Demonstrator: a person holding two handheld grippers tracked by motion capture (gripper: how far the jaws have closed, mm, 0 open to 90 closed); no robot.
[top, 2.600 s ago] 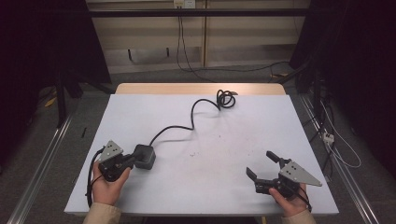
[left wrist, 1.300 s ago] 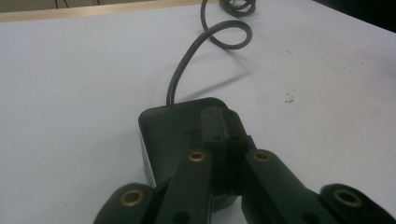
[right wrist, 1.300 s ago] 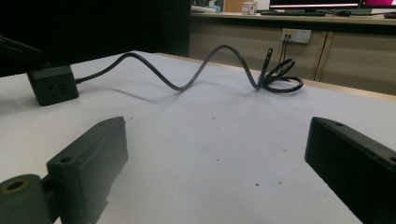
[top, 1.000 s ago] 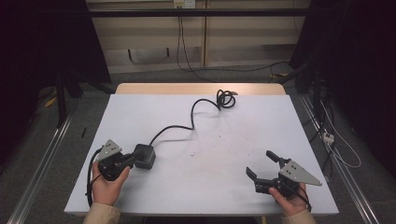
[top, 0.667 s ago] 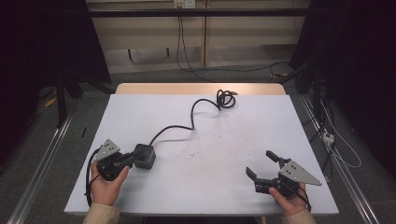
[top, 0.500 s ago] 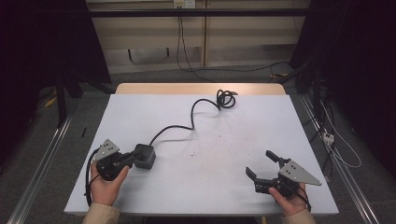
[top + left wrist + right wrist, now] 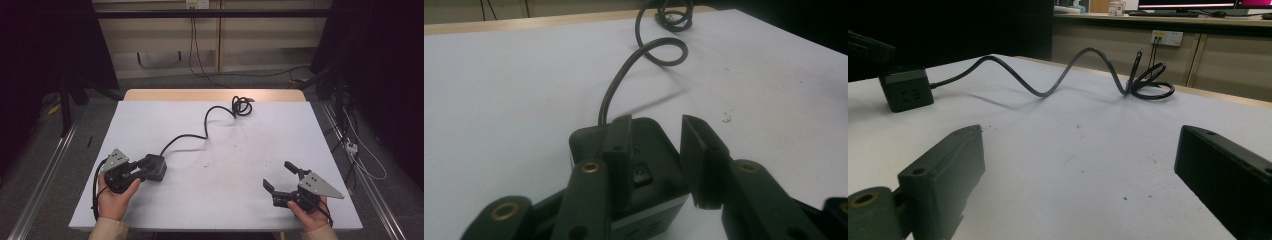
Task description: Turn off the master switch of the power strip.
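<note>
— Right, item one: small black cube-shaped plastic power adapter (image 7: pixel 154 167), lying flat on the white counter (image 7: pixel 250 150) at its near left. Why there?

— My guess is it has just been set down. The left hand-held gripper (image 7: pixel 131 172) has been letting its jaws part, and in the left gripper view one jaw lies over the top of the adapter (image 7: pixel 644 160) while the other stands off its side with a gap showing. So: released, not clamping, but the cube sits partly between the jaws.

— Item two?

— Long black rubber cord (image 7: pixel 200 132), running from the cube's far face in loose bends across the counter to a small coil (image 7: pixel 242 106) near the far edge. It looks slack, so nothing is dragging the cube.

— Item three?

— Right hand-held gripper (image 7: pixel 281 182), near right corner, jaws spread wide, nothing in them. It sits well apart from the adapter (image 7: pixel 904 95), which it sees far off across bare counter. Likely parked.
</note>
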